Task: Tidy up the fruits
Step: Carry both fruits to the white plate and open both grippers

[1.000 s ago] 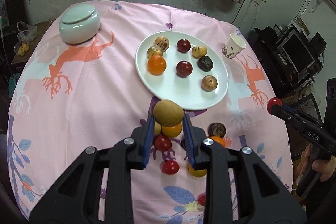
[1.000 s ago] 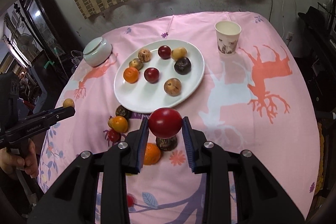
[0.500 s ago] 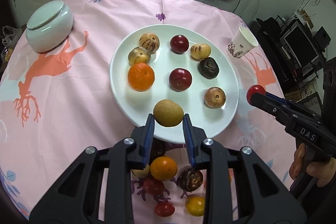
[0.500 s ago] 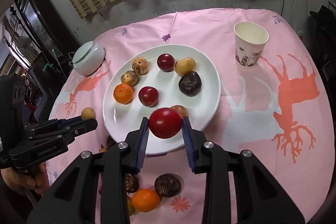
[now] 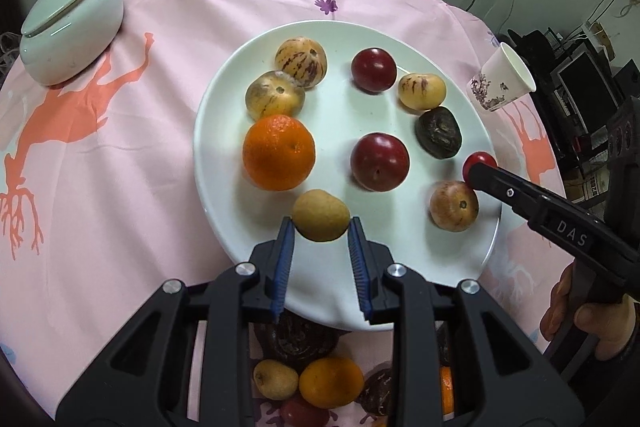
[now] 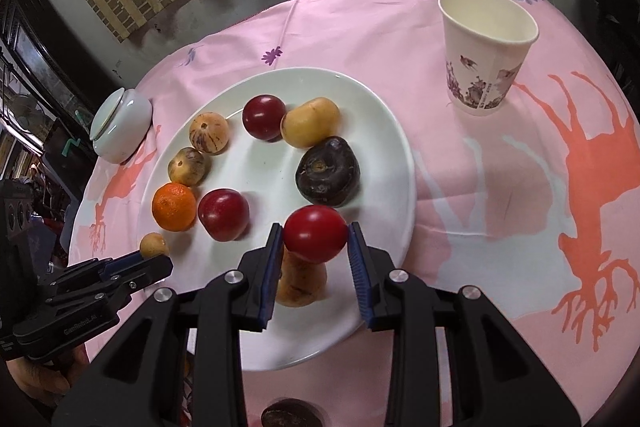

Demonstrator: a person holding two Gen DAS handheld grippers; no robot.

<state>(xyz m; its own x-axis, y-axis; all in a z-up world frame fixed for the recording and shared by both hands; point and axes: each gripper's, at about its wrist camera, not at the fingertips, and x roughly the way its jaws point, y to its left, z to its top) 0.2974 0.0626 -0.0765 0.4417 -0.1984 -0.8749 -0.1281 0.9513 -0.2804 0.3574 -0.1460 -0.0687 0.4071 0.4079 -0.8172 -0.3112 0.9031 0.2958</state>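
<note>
The left gripper (image 5: 320, 233) clamps a tan fruit (image 5: 320, 215) over the plate's (image 5: 224, 131) near rim, just before an orange (image 5: 279, 151) and a plum (image 5: 379, 161). The right gripper (image 6: 314, 241) pinches a red fruit (image 6: 315, 233) above a speckled fruit (image 6: 298, 285), beside a dark fruit (image 6: 328, 171). A cup (image 6: 486, 51) and lidded bowl (image 5: 72, 27) stand well apart on the pink cloth (image 5: 120, 187).
</note>
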